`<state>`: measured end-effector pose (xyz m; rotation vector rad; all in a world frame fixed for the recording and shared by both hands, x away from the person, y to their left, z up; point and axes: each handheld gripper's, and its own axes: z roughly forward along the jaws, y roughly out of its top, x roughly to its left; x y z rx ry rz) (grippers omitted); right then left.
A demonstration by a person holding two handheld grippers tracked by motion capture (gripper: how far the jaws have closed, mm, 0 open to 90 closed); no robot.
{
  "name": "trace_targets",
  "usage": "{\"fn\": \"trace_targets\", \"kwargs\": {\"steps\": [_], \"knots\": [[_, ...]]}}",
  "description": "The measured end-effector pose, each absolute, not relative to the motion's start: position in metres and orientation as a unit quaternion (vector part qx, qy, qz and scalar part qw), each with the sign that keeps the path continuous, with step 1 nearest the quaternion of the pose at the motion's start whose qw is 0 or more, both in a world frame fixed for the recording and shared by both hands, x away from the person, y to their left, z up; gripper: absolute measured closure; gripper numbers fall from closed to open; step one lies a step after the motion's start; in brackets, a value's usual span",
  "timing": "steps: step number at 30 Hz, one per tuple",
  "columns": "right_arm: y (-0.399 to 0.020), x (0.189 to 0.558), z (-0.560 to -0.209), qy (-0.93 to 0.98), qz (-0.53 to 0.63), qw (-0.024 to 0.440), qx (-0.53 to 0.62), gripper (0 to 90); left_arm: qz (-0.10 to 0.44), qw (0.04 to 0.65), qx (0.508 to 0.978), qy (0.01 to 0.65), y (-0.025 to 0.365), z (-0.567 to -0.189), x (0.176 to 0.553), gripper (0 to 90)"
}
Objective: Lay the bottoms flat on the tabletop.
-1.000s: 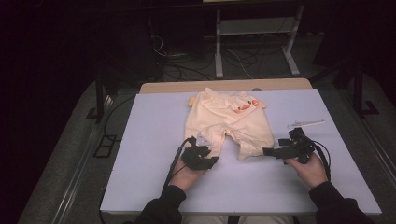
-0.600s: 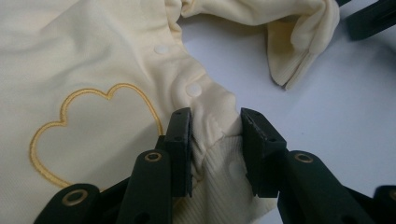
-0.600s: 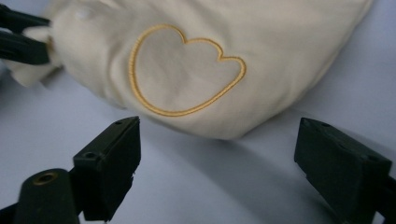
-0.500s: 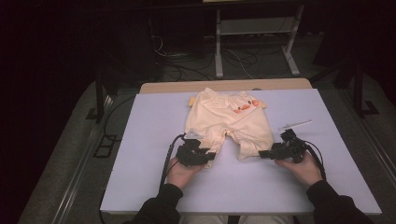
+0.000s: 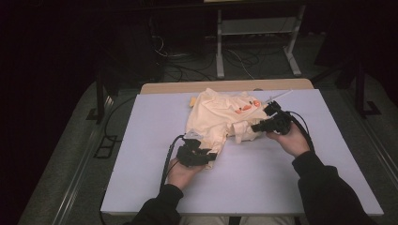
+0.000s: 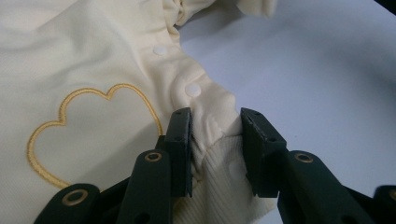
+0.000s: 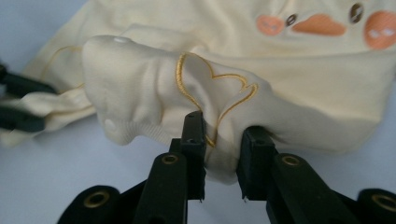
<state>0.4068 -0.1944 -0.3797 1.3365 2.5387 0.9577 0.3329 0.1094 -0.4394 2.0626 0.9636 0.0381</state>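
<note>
A cream baby romper (image 5: 218,112) lies on the white table (image 5: 281,178), with an orange print (image 5: 246,108) on its chest. My left gripper (image 5: 206,155) is shut on the romper's near-left leg cuff. In the left gripper view the jaws (image 6: 215,149) pinch ribbed cuff fabric beside white snaps (image 6: 192,89) and a gold heart outline (image 6: 88,126). My right gripper (image 5: 256,127) is shut on the right leg, which is bunched and raised over the body. In the right gripper view the jaws (image 7: 222,158) clamp fabric at another gold heart (image 7: 215,88), below the orange print (image 7: 322,23).
A wooden board edge (image 5: 225,86) runs along the table's far side. A thin white strip (image 5: 281,95) lies by the romper's far right corner. Beyond the table stand a metal frame (image 5: 256,42) and floor cables (image 5: 173,56).
The right gripper has moved away from the person and leftward, carrying the right leg up onto the romper's body. The left gripper has stayed about where it was, on the left cuff.
</note>
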Motion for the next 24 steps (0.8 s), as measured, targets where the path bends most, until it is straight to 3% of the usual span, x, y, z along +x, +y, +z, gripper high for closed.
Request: {"fn": "trace_targets", "kwargs": {"steps": [8,15,24], "knots": [[-0.183,0.447,-0.404,0.799,0.293,0.117,0.512,44.9,0.003,0.427,0.815,0.391,0.112,-0.440,0.335,64.2],[-0.189,0.456,-0.424,0.775,0.300,0.101,0.547,39.5,-0.003,0.429,0.814,0.393,0.113,-0.440,0.336,64.2],[-0.205,0.440,-0.401,0.769,0.324,0.107,0.540,35.1,-0.005,0.432,0.810,0.396,0.114,-0.440,0.336,64.2]]}}
